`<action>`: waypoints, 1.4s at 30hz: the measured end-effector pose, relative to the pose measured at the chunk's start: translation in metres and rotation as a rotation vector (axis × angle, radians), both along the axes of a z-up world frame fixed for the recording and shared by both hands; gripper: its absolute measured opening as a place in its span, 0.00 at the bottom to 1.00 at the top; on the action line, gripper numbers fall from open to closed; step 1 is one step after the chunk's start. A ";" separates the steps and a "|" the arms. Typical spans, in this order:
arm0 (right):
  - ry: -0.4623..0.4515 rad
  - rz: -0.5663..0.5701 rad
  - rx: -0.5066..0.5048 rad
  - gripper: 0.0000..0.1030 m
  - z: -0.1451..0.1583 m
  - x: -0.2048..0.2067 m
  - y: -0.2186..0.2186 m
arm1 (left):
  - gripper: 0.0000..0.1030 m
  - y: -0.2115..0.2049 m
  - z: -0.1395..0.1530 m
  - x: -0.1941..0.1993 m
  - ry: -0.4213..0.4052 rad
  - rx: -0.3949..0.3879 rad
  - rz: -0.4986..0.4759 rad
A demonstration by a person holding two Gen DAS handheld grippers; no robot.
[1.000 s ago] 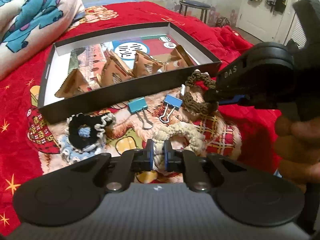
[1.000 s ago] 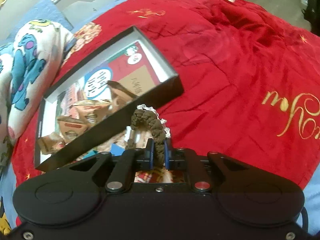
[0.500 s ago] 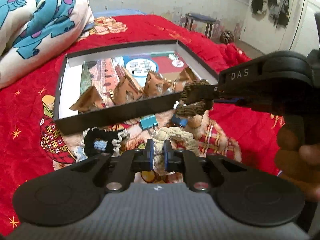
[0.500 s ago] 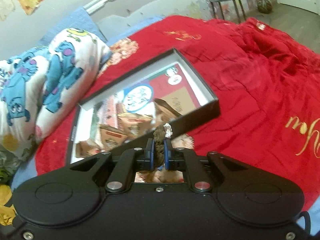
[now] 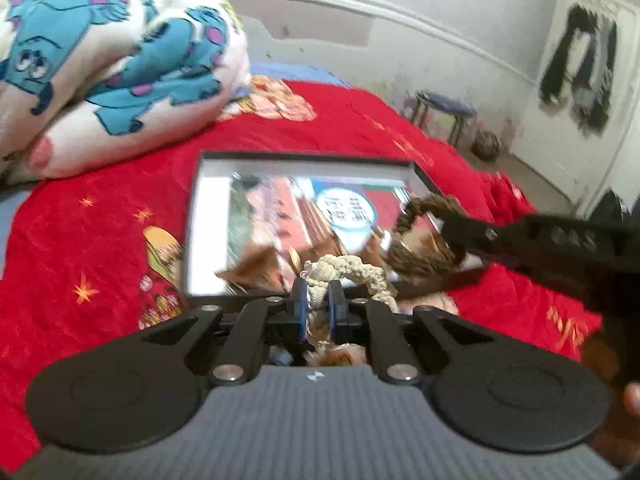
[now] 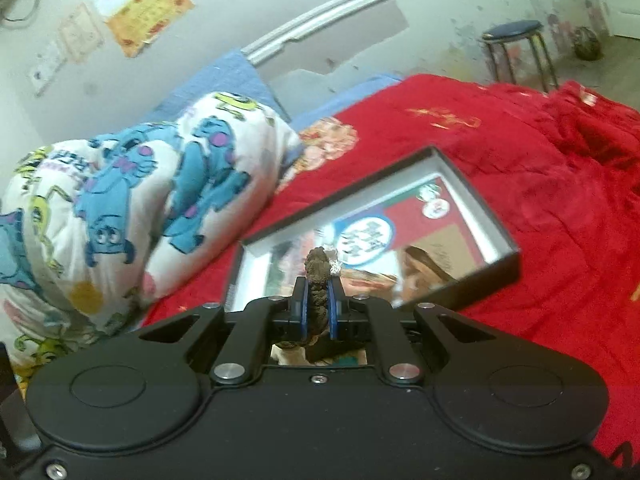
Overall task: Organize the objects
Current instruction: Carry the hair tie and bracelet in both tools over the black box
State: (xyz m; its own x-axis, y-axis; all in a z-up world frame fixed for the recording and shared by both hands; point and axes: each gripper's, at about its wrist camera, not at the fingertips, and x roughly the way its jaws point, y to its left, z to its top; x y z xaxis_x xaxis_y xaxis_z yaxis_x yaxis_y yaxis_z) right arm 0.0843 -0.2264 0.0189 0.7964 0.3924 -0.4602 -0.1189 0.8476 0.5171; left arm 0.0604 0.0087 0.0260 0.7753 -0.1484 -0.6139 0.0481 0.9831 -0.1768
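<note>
A bed under a red blanket (image 6: 500, 168) carries an open black box (image 6: 496, 240) and a cartoon-print pillow (image 5: 120, 68).

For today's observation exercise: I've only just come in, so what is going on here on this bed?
A person is tidying small things with a hand-held tool in each hand. The left tool is shut on a cream scrunchie, and the right tool is shut on a brown scrunchie. Both are held up near the open black box on the red blanket. The box already holds some brown packets. Neither scrunchie is in the box yet.
</note>
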 end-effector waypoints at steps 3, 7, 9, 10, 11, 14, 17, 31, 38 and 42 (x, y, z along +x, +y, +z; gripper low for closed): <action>-0.032 0.021 0.023 0.10 0.004 0.001 0.002 | 0.13 0.016 0.007 0.003 -0.028 -0.018 0.051; -0.047 0.036 0.050 0.10 0.008 0.006 0.001 | 0.13 0.039 0.017 0.010 -0.065 -0.035 0.113; -0.053 0.041 0.063 0.10 0.009 0.009 0.000 | 0.13 0.047 0.022 0.013 -0.090 -0.039 0.131; -0.057 0.042 0.071 0.10 0.010 0.011 -0.001 | 0.13 0.050 0.025 0.014 -0.103 -0.033 0.138; -0.062 0.047 0.076 0.10 0.011 0.012 -0.001 | 0.13 0.053 0.028 0.015 -0.116 -0.025 0.144; -0.081 0.058 0.079 0.10 0.017 0.015 -0.001 | 0.13 0.061 0.035 0.020 -0.156 -0.021 0.151; -0.099 0.074 0.080 0.10 0.024 0.021 0.000 | 0.13 0.068 0.043 0.024 -0.207 -0.017 0.157; -0.164 0.156 0.072 0.10 0.045 0.065 0.024 | 0.14 0.083 0.072 0.057 -0.362 -0.115 0.097; -0.128 0.162 0.055 0.10 0.037 0.089 0.033 | 0.14 0.083 0.058 0.068 -0.339 -0.142 0.086; -0.107 0.166 0.040 0.10 0.031 0.108 0.044 | 0.15 0.084 0.045 0.071 -0.312 -0.130 0.075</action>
